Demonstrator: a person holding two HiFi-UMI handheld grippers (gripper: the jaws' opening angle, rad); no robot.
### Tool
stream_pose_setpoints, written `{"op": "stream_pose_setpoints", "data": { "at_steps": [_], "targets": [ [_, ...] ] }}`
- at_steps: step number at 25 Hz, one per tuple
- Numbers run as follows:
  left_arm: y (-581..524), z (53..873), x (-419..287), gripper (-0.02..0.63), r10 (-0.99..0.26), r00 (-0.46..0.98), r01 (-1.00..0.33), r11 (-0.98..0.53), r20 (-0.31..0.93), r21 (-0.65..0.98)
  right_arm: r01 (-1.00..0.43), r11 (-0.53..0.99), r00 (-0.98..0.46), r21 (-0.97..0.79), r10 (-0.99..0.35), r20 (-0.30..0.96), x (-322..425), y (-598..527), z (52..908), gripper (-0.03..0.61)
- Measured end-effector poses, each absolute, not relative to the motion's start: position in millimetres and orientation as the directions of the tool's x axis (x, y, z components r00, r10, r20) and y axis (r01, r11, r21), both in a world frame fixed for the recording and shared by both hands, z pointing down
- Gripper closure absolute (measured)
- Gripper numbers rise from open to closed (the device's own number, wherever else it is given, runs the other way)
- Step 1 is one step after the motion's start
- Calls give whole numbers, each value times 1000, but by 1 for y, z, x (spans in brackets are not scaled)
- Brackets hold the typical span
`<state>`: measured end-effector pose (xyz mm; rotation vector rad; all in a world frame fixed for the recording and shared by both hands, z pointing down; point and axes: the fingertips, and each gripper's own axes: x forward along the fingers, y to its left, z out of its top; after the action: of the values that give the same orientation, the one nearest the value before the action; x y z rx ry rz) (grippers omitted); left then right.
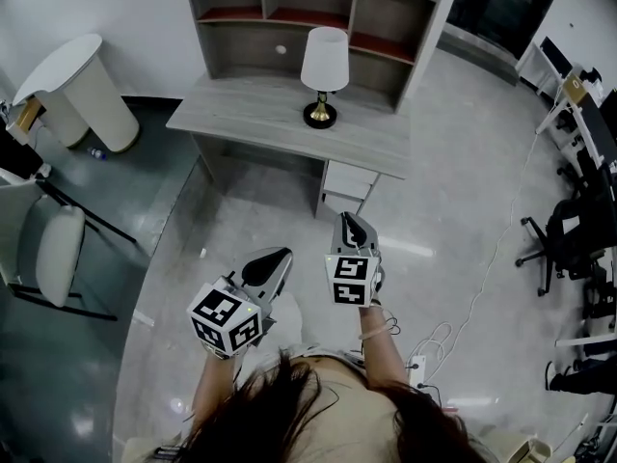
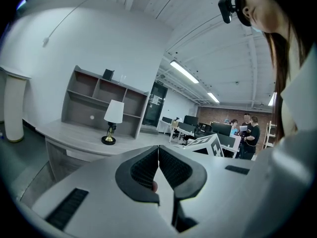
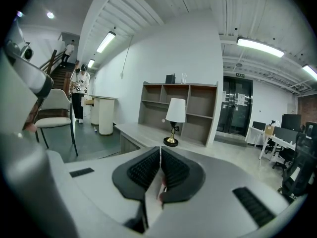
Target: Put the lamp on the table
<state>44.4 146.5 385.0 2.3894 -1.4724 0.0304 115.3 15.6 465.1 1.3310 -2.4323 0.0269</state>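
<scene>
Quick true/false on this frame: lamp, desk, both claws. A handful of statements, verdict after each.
1. The lamp stands upright on the desk. True.
2. The left claw is shut on the lamp. False: its jaws are together on nothing, and the lamp stands far off on the desk.
3. The right claw has its jaws together and holds nothing. True.
4. The lamp sits inside a compartment of the shelf unit. False: it stands on the desk top, in front of the shelf unit.
5. Both claws are held over the floor, short of the desk. True.

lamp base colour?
The lamp base is a black disc with gold centre and stem; right gripper view shows it best.
</scene>
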Motion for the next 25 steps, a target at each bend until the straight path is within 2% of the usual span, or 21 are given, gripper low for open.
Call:
{"op": "stream_pose_setpoints", "data": {
  "at_steps": [8,25],
  "targets": [
    [167,383,49,601,-894,404,-898,-347,195,270,-818,558,-505,140,-813,291,127,38,453,549],
    [219,385,78,601,-901,394,-905,-346,181,248,-838,534,-496,115,-832,248,159,87,449,549]
  ]
}}
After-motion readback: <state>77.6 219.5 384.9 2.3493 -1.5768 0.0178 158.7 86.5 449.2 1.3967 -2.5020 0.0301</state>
